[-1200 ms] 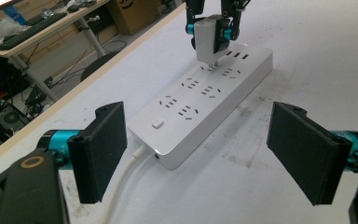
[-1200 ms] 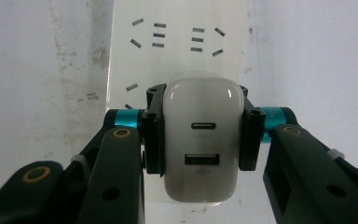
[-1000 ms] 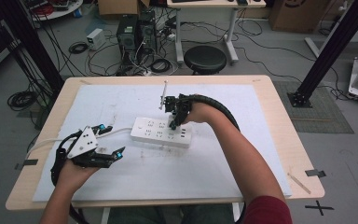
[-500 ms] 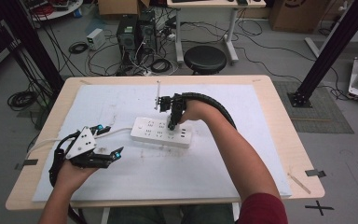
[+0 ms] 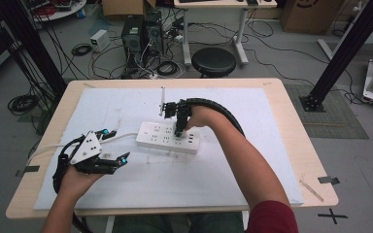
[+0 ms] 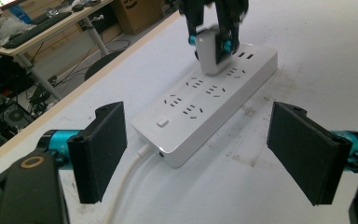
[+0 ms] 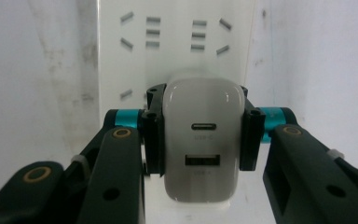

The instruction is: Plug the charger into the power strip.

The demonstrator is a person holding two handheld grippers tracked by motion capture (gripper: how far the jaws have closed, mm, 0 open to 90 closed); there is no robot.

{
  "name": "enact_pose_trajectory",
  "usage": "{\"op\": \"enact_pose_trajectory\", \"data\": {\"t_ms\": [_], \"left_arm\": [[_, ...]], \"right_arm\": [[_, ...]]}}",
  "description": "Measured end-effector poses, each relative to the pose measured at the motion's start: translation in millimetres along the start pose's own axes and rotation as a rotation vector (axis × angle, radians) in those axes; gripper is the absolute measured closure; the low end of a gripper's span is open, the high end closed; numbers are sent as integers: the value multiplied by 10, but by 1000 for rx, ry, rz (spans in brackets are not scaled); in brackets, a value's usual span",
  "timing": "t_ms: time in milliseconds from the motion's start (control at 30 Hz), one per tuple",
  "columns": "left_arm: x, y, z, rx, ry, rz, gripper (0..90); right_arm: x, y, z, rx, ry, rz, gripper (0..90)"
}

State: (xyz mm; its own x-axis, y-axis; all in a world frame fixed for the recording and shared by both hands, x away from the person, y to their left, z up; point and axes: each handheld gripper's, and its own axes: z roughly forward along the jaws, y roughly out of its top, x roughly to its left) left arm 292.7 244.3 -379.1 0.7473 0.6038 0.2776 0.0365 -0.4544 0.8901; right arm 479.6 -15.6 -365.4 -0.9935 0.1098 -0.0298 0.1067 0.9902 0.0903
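While the left gripper (image 5: 121, 158) rests low over the near left part of the table (image 5: 291, 121), its two black jaws stand wide apart with nothing between them, so it is released. In the left gripper view the same gripper (image 6: 200, 158) looks along the white sheet (image 5: 126, 104) toward the power strip, and its pads (image 6: 103, 149) touch nothing.

A white cable (image 6: 126, 186) leaves the left end of the power strip (image 5: 167, 138) and runs toward the left edge of the table. This white power strip lies near the middle of the sheet, with its length going from left to right. It has several socket groups on its top face and a small switch (image 6: 162, 122) near the cable end.

Over the right part of the strip, the right gripper (image 5: 178, 130) points down from the hand (image 5: 201, 119). It is clenched on a white charger (image 7: 203, 144): the two pads (image 7: 153, 140) press its left and right sides. The charger shows two ports on its upper face. In the left gripper view the charger (image 6: 209, 53) stands upright on the far right part of the strip, at one of the sockets; I cannot tell how deep its pins sit.
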Motion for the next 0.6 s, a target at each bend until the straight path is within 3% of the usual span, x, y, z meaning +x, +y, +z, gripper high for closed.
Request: {"op": "enact_pose_trajectory", "data": {"t_ms": [100, 233, 433, 533, 567, 600], "left_arm": [[1, 8, 28, 4, 3, -2, 200], [3, 47, 42, 8, 6, 7, 200], [-2, 53, 45, 10, 12, -1, 200], [3, 34, 39, 15, 8, -7, 200], [12, 30, 35, 19, 8, -10, 200], [23, 26, 28, 22, 8, -10, 200]], "right_arm": [[52, 58, 23, 45, -33, -7, 635], [56, 48, 40, 44, -40, -7, 636], [63, -4, 48, 7, -41, 17, 634], [55, -51, 53, -38, -34, 25, 627], [51, -63, 51, -49, -26, 18, 619], [51, -81, 51, -68, -35, 13, 544]]}}
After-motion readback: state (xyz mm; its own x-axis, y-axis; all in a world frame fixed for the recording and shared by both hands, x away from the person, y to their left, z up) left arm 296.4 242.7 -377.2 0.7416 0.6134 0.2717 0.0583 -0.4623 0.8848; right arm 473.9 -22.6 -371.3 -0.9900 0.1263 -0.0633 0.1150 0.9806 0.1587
